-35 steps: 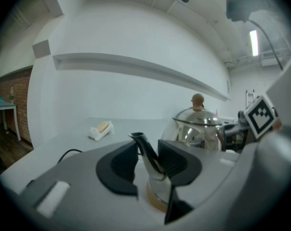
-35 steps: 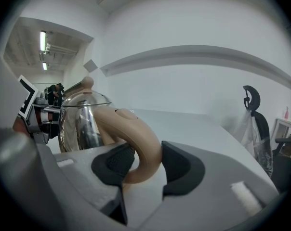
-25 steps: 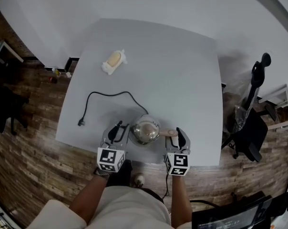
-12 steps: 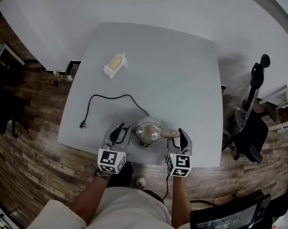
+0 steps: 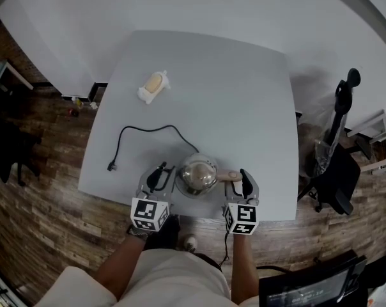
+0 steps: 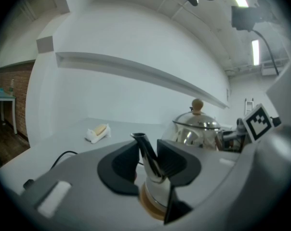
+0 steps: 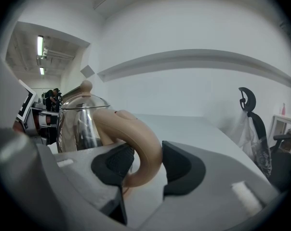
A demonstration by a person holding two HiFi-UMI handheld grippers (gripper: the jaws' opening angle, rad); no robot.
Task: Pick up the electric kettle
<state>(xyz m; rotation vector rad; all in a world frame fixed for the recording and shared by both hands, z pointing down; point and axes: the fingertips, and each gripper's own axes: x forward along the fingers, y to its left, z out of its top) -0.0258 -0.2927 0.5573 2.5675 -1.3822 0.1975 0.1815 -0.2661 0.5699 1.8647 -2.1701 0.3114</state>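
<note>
A: Where is the electric kettle (image 5: 197,175)?

B: On the grey table (image 5: 231,94), at the 6 o'clock end, close to the near edge. It is a shiny steel kettle with a domed lid and a tan knob (image 6: 197,104) on top. I cannot tell whether its base rests on the table or hangs just clear of it.

A: And the two tools?

B: The left gripper (image 5: 160,171) sits at the kettle's 9 o'clock. Its jaws are at a middling width and clamped on the spout (image 6: 148,155), which stands upright between the two black pads. The right gripper (image 5: 241,176) is at the kettle's 3 o'clock. Its jaws stand wide and are closed around the thick tan handle (image 7: 144,150), with a pad pressed to each side of the loop.

A: So both hold it?

B: Yes, one at each side, and both point only slightly downward.

A: What else is on the table?

B: A black power cord (image 5: 148,128) curves away from the kettle's far side toward 10 o'clock, and its plug (image 5: 109,166) lies near the table's left edge. A small white and yellow object (image 5: 153,86) sits well apart at the kettle's 11 o'clock. I cannot tell what it is.

A: Anything off the table?

B: A black office chair (image 5: 337,178) stands at 3 o'clock on the wooden floor (image 5: 46,216).
</note>
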